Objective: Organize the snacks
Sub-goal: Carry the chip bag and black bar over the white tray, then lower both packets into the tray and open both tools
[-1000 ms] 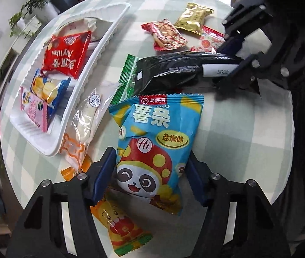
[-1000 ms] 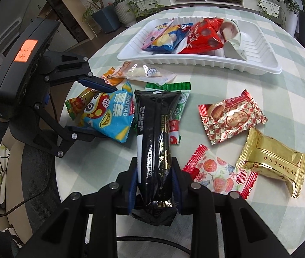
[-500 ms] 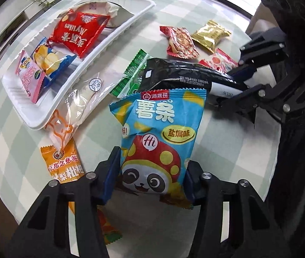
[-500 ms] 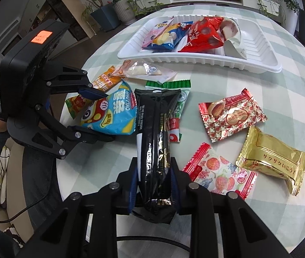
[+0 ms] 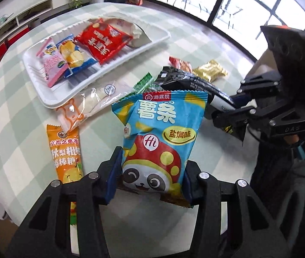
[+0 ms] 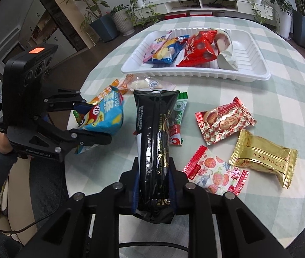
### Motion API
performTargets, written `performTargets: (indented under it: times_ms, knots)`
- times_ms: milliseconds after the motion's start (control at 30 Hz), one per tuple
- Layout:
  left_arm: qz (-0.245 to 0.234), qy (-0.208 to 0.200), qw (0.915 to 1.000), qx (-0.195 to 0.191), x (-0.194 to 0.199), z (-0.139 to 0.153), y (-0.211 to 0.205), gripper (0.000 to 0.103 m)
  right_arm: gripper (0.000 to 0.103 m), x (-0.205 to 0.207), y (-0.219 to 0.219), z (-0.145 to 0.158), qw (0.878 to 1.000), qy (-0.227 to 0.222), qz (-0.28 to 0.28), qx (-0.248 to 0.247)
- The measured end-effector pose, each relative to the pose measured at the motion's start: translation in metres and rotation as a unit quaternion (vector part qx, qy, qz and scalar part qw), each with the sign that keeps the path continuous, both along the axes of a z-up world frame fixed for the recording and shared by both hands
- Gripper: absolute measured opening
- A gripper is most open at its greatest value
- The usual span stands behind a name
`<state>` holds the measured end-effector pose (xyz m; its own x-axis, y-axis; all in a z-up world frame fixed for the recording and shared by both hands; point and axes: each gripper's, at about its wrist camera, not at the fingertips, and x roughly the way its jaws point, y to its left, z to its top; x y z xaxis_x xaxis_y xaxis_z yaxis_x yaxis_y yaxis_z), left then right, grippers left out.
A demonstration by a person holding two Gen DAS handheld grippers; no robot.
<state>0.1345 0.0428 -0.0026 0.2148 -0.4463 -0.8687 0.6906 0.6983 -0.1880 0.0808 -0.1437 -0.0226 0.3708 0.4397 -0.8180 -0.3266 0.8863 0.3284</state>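
Nearest the left gripper (image 5: pixel 150 178), jaws clamp the blue chip bag (image 5: pixel 161 137); the right gripper (image 6: pixel 153 187) jaws are closing on the black packet (image 6: pixel 152 142). Both apparently lift off the desk (image 6: pixel 281 107). Beyond, the white tray (image 6: pixel 258 77) is crowded; a slack bag could slip or snag loose wrappers.

four packets in tray (image 6: pixel 258 76), other snacks before it on table (image 6: pixel 281 111)
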Motion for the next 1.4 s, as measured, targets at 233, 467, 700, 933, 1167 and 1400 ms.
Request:
performTargets:
  times_ms: [233,467,700,933,1167,1400]
  knots:
    - [0.061,0.005,0.9952,-0.076,-0.008,0.017,0.021,0.045,0.024,-0.001,-0.006,0.006,1.0,-0.006,-0.009,0.021]
    - [0.132,0.0,0.9829,-0.129,0.011,0.034,0.039,0.045,0.024,0.008,-0.034,0.021,0.998,-0.025,-0.043,0.034]
    - [0.201,-0.015,0.9656,-0.164,0.056,0.057,0.048,0.045,0.024,0.035,-0.083,0.049,0.993,-0.059,-0.099,0.029]
    - [0.228,-0.017,0.9606,-0.158,0.106,0.071,0.026,0.045,0.024,0.082,-0.109,0.073,0.987,-0.09,-0.131,0.002]
    - [0.245,-0.007,0.9621,-0.119,0.153,0.052,-0.003,0.045,0.024,0.146,-0.096,0.064,0.99,-0.083,-0.113,-0.029]
    - [0.261,0.01,0.9615,-0.086,0.184,0.019,-0.014,0.045,0.024,0.192,-0.079,0.028,0.992,-0.048,-0.093,-0.076]
